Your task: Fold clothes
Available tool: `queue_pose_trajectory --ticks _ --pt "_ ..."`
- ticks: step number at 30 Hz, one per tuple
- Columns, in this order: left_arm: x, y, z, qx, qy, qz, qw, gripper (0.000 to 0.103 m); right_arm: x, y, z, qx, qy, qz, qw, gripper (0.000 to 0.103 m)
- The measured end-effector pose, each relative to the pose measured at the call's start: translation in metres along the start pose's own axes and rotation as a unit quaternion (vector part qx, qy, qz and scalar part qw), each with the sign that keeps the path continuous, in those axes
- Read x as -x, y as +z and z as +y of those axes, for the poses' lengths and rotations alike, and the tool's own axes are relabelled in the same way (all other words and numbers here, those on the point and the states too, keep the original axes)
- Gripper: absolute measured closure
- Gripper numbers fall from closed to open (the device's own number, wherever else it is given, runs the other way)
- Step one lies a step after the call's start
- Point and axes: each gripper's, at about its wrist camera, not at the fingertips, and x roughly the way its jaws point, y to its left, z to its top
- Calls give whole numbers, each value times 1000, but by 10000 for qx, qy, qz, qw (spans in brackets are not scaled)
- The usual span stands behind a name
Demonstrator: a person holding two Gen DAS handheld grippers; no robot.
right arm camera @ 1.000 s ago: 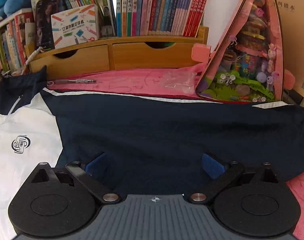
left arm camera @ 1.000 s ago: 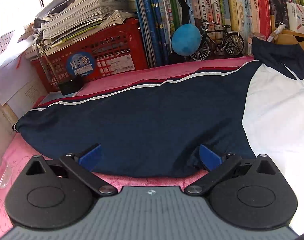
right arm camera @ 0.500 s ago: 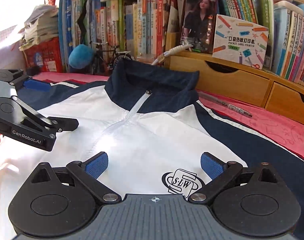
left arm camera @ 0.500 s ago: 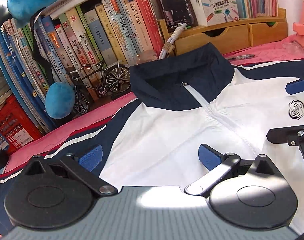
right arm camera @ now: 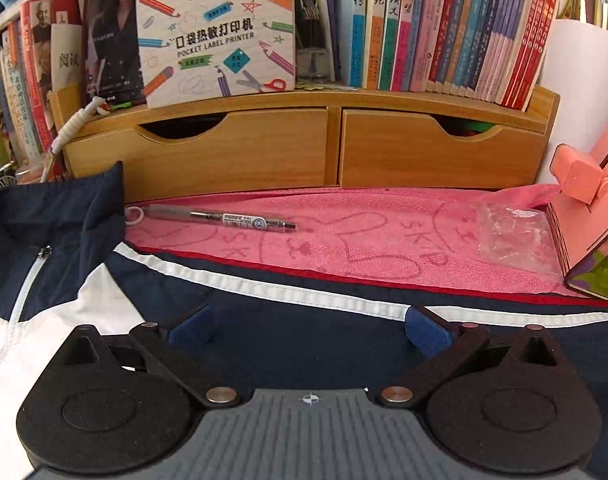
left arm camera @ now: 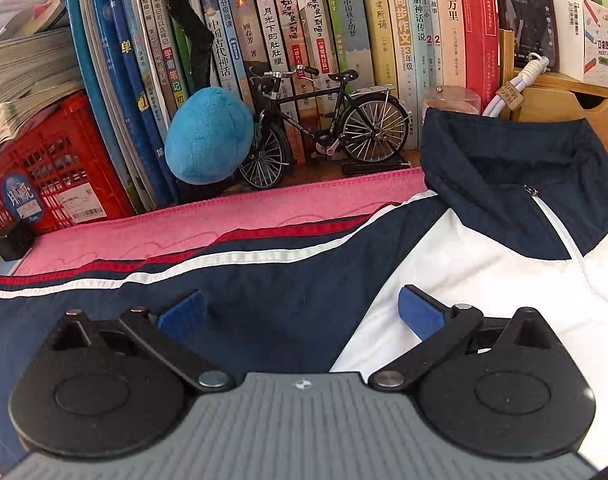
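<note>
- Jacket, navy and white with red and white stripes along the sleeves, lies spread flat on a pink towel covering the desk, its navy collar standing up at the far edge.
- Left gripper hovers over the shoulder where the navy sleeve meets the white chest; its blue-padded fingers are spread wide with nothing between them.
- Right gripper sits over the other navy sleeve, just short of the white stripe; its fingers are also spread wide and hold nothing.
- Whether either gripper's pads touch the cloth cannot be told.
- Behind the jacket in the left view stand a row of books, a model bicycle, a blue plush toy and a red basket.
- In the right view, a pen and a clear plastic bag lie on the towel in front of a wooden drawer unit.
</note>
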Motion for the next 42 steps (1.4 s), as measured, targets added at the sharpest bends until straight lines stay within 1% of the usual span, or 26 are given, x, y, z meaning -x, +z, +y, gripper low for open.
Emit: queue_pose_trajectory --ticks 3,6,9,11,14,15,17,19,21,23,26,27,30,32,33,35,38,39,40,42 --pt "11 -1 0 -5 36 62 10000 0 26 -8 11 99 662 -113 9977 0" --pt "31 -7 2 -45 -158 51 9999 0 52 -19 34 448 1276 -65 9908 0" --pt "58 -17 -9 -211 -392 -49 9990 0 77 -33 61 887 1832 4 9791 0" --pt "74 -28 -18 -340 -557 -31 9979 0 91 -44 79 1189 2164 102 9690 0" --pt "94 -47 -27 -515 -797 57 9955 0 107 -65 94 1496 2453 400 9570 0" --pt "100 -55 -30 -581 -865 116 9945 0 111 -73 96 1574 2454 474 9554 0" --pt "114 -74 -35 -648 -1003 126 9928 0 129 -92 96 1882 2321 389 9535 0" --pt "130 -89 -27 -668 -1151 126 9910 0 147 -104 89 2013 2372 465 9493 0" --pt "147 -107 -17 -698 -1262 89 9895 0 169 -119 75 2086 2484 542 9444 0" --pt "166 -126 -6 -774 -1317 15 9883 0 191 -136 59 2272 2449 578 9408 0" --pt "196 -154 14 -902 -1334 -70 9869 0 224 -162 31 2523 2399 437 9364 0" --pt "205 -161 21 -884 -1328 -67 9872 0 233 -169 21 2549 2357 400 9370 0" --pt "232 -180 40 -836 -1329 -80 9876 0 263 -184 -4 2428 2138 243 9459 0" --pt "253 -182 41 -868 -1505 -254 9845 0 285 -194 -14 2342 2067 69 9499 0" --pt "264 -182 34 -996 -1641 -395 9806 0 297 -198 -13 2332 2234 -85 9464 0" --pt "286 -182 19 -1261 -1919 -654 9711 0 316 -206 -2 2405 2603 -319 9346 0" --pt "306 -190 -15 -1760 -2389 -791 9517 0 332 -223 30 2870 2898 -586 9112 0" --pt "307 -195 -25 -1922 -2452 -765 9471 0 335 -230 40 3036 2933 -646 9042 0" --pt "307 -200 -35 -2078 -2483 -728 9433 0 334 -236 46 3174 2889 -653 9009 0" --pt "299 -212 -45 -2319 -2354 -588 9420 0 331 -249 57 3393 2821 -672 8949 0"
